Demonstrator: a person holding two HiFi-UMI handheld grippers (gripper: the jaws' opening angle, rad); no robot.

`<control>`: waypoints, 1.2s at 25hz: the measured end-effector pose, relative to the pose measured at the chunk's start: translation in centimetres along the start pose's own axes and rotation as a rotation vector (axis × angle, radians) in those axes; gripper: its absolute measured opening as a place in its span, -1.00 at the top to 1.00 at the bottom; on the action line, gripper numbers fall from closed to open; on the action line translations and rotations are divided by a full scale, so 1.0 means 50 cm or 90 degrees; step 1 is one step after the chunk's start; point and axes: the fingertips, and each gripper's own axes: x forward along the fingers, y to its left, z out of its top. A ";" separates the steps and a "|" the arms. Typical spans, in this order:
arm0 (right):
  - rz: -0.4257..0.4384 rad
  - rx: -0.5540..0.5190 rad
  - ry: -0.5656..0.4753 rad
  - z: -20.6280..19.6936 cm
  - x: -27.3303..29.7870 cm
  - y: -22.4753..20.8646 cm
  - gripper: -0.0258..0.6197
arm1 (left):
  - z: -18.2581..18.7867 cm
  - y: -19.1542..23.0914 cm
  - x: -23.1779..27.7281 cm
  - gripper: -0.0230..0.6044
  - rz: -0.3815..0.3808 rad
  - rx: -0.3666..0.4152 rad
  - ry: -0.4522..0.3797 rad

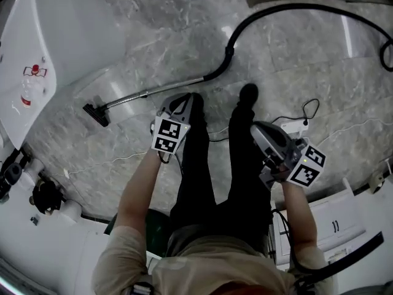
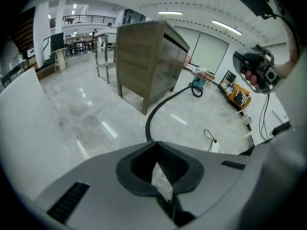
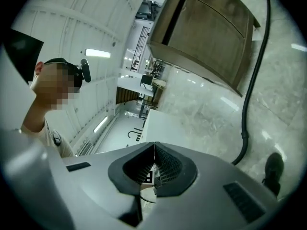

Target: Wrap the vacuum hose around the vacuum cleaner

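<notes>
**A:** Head view first. What takes up most of it?

**B:** A grey marble floor (image 1: 153,17), with the person's legs (image 1: 202,165) in black standing on it. The left gripper view adds a tall wooden cabinet (image 2: 144,56) farther off.

**A:** And the vacuum hose?

**B:** The vacuum hose (image 1: 288,6) is black and lies loose on the floor in a wide arc. It runs from the picture's right edge round to a metal wand (image 1: 153,92), which ends in a floor nozzle (image 1: 96,113) at the left.

**A:** The machine itself?

**B:** In the left gripper view the hose leads away to what looks like the vacuum cleaner (image 2: 196,86). It is teal, sits past the cabinet's corner, and is well apart from both grippers.

**A:** How do the grippers stand to the hose?

**B:** The left gripper (image 2: 154,145) has its jaws pressed together with nothing in them. In its view the hose starts just past the tips and runs off over the floor without touching them. The right gripper (image 3: 154,145) is clenched and empty too, and the hose passes on the floor to its right.

**A:** Anything smaller?

**B:** A white power strip (image 1: 293,125) with a thin cable lies near the right gripper.
</notes>
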 end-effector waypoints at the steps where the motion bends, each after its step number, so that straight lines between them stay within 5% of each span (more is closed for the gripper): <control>1: -0.006 0.007 0.000 -0.012 0.009 -0.030 0.91 | -0.030 0.010 0.029 0.91 -0.002 0.006 0.009; 7: -0.037 0.034 0.004 -0.071 0.039 -0.166 0.91 | -0.140 0.057 0.204 0.91 -0.018 0.055 0.031; 13: -0.079 0.056 0.021 -0.104 0.039 -0.262 0.91 | -0.235 0.064 0.368 0.89 -0.100 0.100 0.088; 17: -0.113 0.065 0.017 -0.100 0.027 -0.324 0.91 | -0.365 0.070 0.471 0.03 -0.157 0.127 0.222; 18: -0.120 0.066 0.014 -0.096 0.023 -0.335 0.91 | -0.394 0.072 0.490 -0.04 -0.163 0.136 0.251; 23: -0.153 0.065 0.008 -0.091 0.011 -0.387 0.91 | -0.506 0.083 0.576 -0.07 -0.174 0.237 0.348; 30: -0.201 0.080 -0.002 -0.100 0.006 -0.460 0.91 | -0.567 0.091 0.679 -0.07 -0.156 0.319 0.396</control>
